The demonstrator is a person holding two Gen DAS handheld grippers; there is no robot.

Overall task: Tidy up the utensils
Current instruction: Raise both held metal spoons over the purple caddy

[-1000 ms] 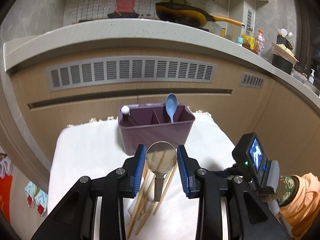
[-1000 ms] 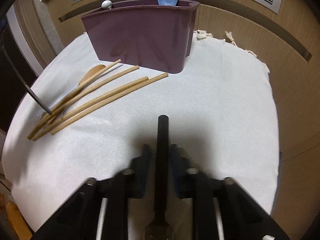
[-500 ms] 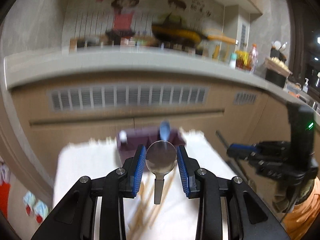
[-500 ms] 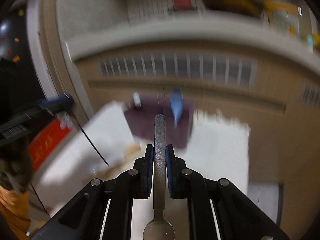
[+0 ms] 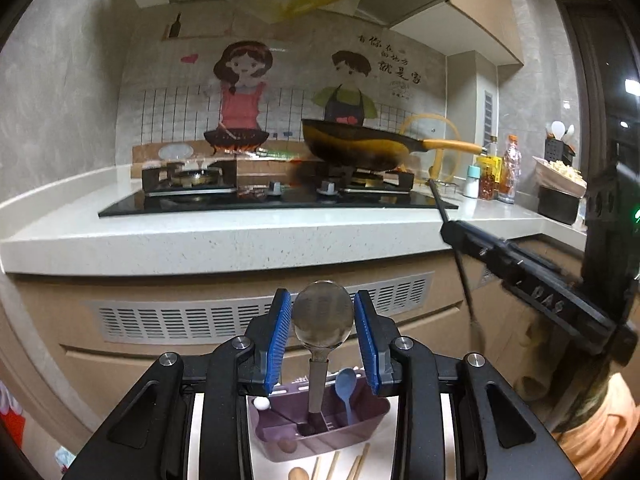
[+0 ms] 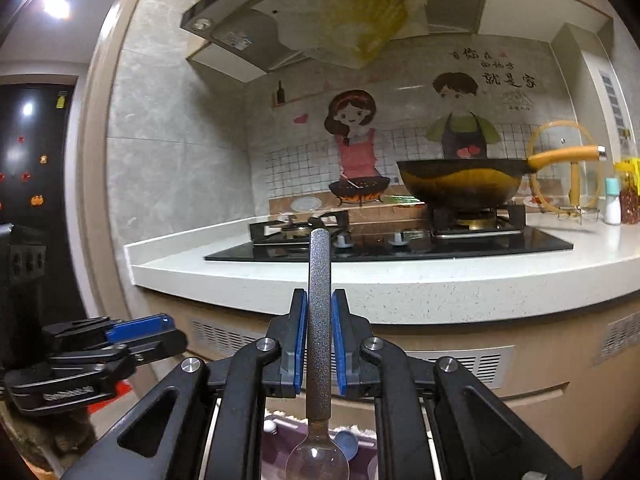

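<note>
My left gripper [image 5: 323,316] is shut on the bowl of a metal spoon [image 5: 323,320]. Its dark handle hangs down into the middle compartment of the purple utensil caddy [image 5: 320,436] below. A blue spoon [image 5: 346,388] stands in the caddy's right compartment and a white-tipped utensil [image 5: 262,403] in its left. My right gripper [image 6: 319,328] is shut on the handle of a second metal spoon [image 6: 319,320], handle end up, bowl down above the caddy [image 6: 276,452]. Wooden chopsticks [image 5: 356,464] and a wooden spoon [image 5: 298,473] lie on the white cloth in front of the caddy.
A white stone counter [image 5: 240,240] with a black gas hob [image 5: 276,196] and a wok [image 5: 360,148] stands behind, above vented cabinet fronts [image 5: 256,316]. The right gripper's body [image 5: 540,292] shows at right in the left wrist view; the left gripper [image 6: 100,344] at left in the right wrist view.
Both grippers have risen from the cloth and tilted up toward the counter. The left spoon's handle now reaches into the caddy. The right gripper lifted its spoon off the cloth.
</note>
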